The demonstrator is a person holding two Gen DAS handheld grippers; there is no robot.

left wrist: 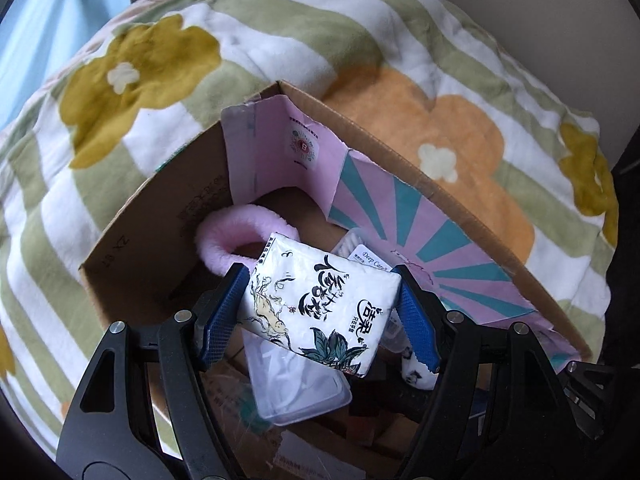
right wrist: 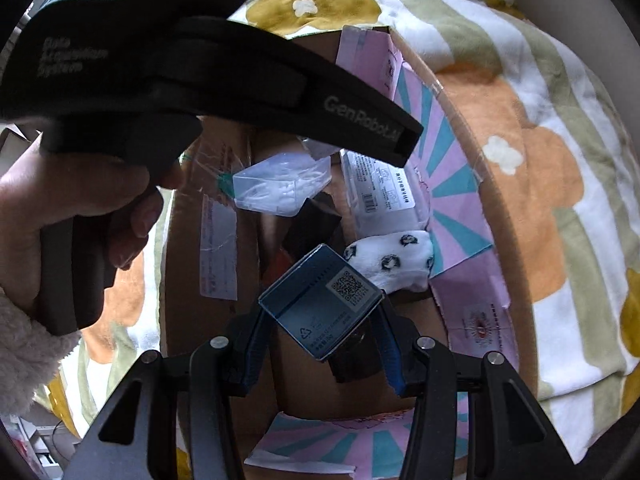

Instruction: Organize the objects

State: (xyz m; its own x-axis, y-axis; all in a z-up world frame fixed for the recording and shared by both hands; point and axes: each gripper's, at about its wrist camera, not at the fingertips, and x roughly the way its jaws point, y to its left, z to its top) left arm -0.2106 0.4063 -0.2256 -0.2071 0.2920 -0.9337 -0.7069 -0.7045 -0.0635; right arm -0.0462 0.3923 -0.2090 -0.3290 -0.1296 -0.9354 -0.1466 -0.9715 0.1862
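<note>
My left gripper [left wrist: 320, 292] is shut on a white tissue pack [left wrist: 320, 304] with black writing and leaf prints, held over an open cardboard box [left wrist: 160, 216] on a flowered blanket. My right gripper [right wrist: 320, 320] is shut on a small blue carton [right wrist: 320, 308] with a QR label, held above the same cardboard box [right wrist: 200, 320]. Inside the box lie a pink fluffy ring [left wrist: 224, 240], a clear plastic container [left wrist: 296, 388], a white sock with dark prints [right wrist: 392, 260] and a white labelled packet [right wrist: 380, 192]. The left gripper's black body and a person's hand [right wrist: 72, 200] fill the right wrist view's upper left.
The box has pink and teal striped flaps [left wrist: 420, 240] standing along its far wall. The blanket [left wrist: 440, 100] with green stripes and orange and mustard flowers surrounds the box. A fluffy sleeve cuff [right wrist: 24, 340] shows at the left edge.
</note>
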